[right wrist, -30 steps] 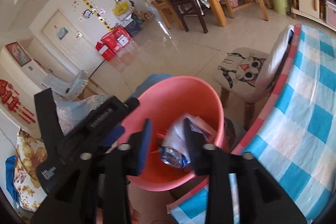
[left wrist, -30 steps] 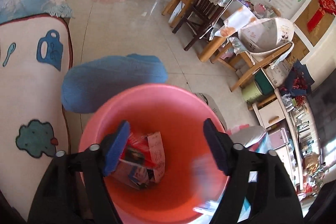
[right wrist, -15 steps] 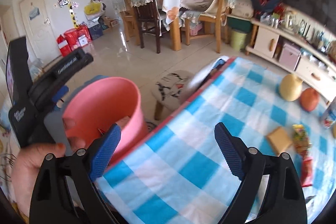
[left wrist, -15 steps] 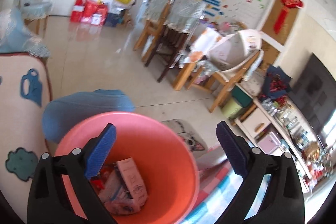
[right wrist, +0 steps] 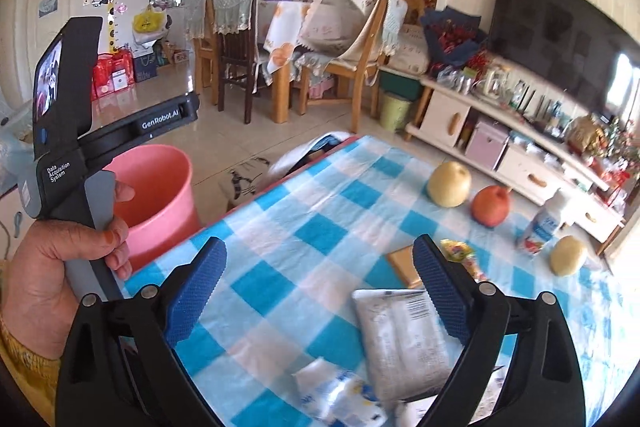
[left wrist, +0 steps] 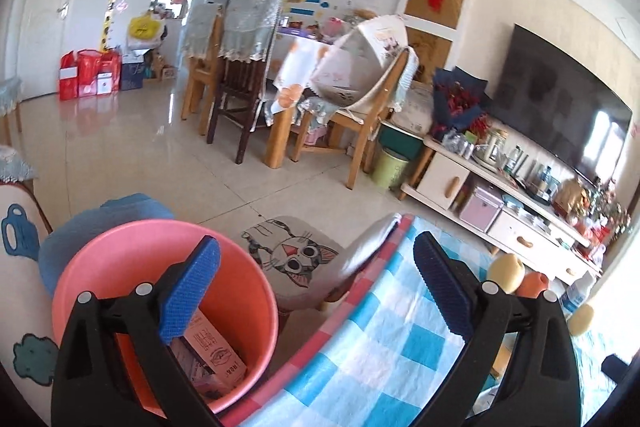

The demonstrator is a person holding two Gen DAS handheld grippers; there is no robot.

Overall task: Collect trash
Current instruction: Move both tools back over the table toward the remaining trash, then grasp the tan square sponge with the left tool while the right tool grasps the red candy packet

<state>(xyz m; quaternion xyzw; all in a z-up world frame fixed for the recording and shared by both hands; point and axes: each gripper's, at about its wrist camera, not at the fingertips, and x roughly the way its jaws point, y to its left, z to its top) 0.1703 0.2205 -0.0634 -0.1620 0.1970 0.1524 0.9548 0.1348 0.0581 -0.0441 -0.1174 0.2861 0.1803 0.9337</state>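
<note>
Trash: white packet (right wrist: 400, 339) on desk (right wrist: 320, 227), between spread, still-opening right claw (right wrist: 320, 295); left claw (left wrist: 316, 287) spread, empty. Risk: grabbing fruit (right wrist: 448, 185) at two o'clock.

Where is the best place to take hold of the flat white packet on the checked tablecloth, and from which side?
Probably across its two long edges, near the middle, coming from above. The white packet lies flat on the tablecloth, lengthwise between the pads of the open, empty right tool, so its narrow width should fit.
</note>
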